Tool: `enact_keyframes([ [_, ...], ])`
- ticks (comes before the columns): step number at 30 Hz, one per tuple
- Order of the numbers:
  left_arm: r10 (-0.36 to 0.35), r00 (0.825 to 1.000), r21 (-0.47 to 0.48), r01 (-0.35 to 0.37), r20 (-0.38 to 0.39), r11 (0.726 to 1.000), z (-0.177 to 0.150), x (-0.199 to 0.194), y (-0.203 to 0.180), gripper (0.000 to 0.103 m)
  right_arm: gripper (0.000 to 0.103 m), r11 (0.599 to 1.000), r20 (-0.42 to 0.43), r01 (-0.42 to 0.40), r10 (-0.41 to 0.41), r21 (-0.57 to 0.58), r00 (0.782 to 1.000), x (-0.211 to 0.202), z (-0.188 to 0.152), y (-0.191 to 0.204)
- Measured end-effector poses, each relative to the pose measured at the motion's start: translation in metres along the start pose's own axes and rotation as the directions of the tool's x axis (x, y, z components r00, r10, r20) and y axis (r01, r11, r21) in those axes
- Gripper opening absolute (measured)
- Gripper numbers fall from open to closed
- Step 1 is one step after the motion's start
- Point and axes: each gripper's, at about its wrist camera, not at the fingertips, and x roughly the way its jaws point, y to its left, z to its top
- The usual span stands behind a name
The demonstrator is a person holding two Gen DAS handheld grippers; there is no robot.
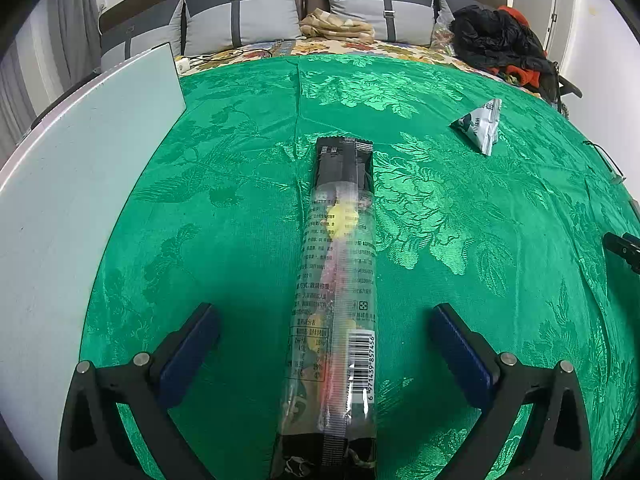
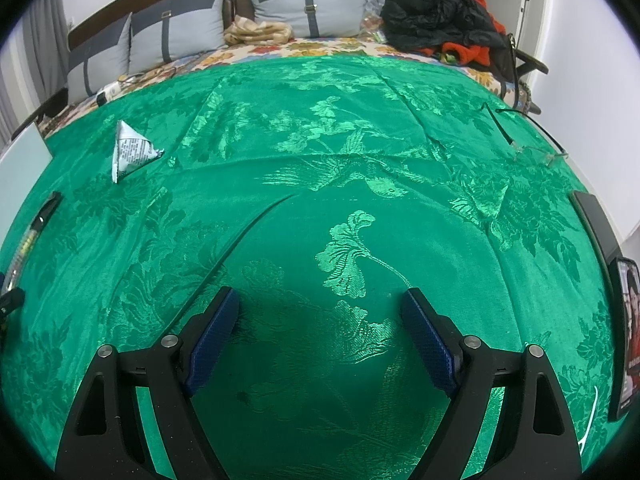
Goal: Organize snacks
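A long clear snack packet with black ends (image 1: 338, 280) lies on the green cloth (image 1: 224, 184), running straight away from me between the fingers of my left gripper (image 1: 324, 316). The fingers stand wide apart on either side and do not touch it. A small triangular silver-and-green snack pouch (image 1: 480, 124) lies at the far right; it also shows in the right wrist view (image 2: 130, 152) at the far left. My right gripper (image 2: 320, 304) is open and empty over bare cloth. The long packet shows edge-on at that view's left border (image 2: 28, 240).
A pale flat board (image 1: 88, 152) lies along the left side of the cloth. Glasses (image 2: 536, 152) lie at the far right, and dark flat items (image 2: 624, 320) sit at the right edge. Cushions (image 1: 240, 16) and a pile of dark clothes (image 1: 496, 40) lie behind.
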Motion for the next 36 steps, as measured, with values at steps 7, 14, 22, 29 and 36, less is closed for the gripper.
enact_keyframes([
  [7, 0.000, 1.000, 0.000, 0.000, 0.000, 1.000, 0.000, 0.000, 0.000, 0.103, 0.087, 1.000, -0.005, 0.010, -0.010, -0.002, 1.000, 0.001, 0.000, 0.001],
  [14, 0.000, 1.000, 0.000, 0.000, 0.001, 1.000, 0.000, 0.000, 0.000, 0.103, 0.091, 1.000, -0.012, 0.004, -0.005, -0.003, 1.000, 0.002, 0.000, 0.001],
  [22, 0.000, 1.000, -0.001, 0.000, 0.001, 1.000, 0.000, 0.000, 0.000, 0.103, 0.089, 0.970, -0.057, -0.241, 0.243, 0.038, 0.968, 0.006, 0.042, 0.044],
  [29, 0.000, 1.000, -0.001, 0.000, 0.001, 1.000, 0.000, 0.000, 0.000, 0.103, 0.089, 0.934, -0.081, -0.282, 0.271, -0.220, 0.959, 0.039, 0.109, 0.171],
  [36, -0.001, 1.000, -0.001, 0.001, 0.001, 1.000, 0.000, 0.001, -0.001, 0.103, 0.077, 0.945, -0.148, -0.236, 0.206, -0.226, 0.967, 0.084, 0.115, 0.196],
])
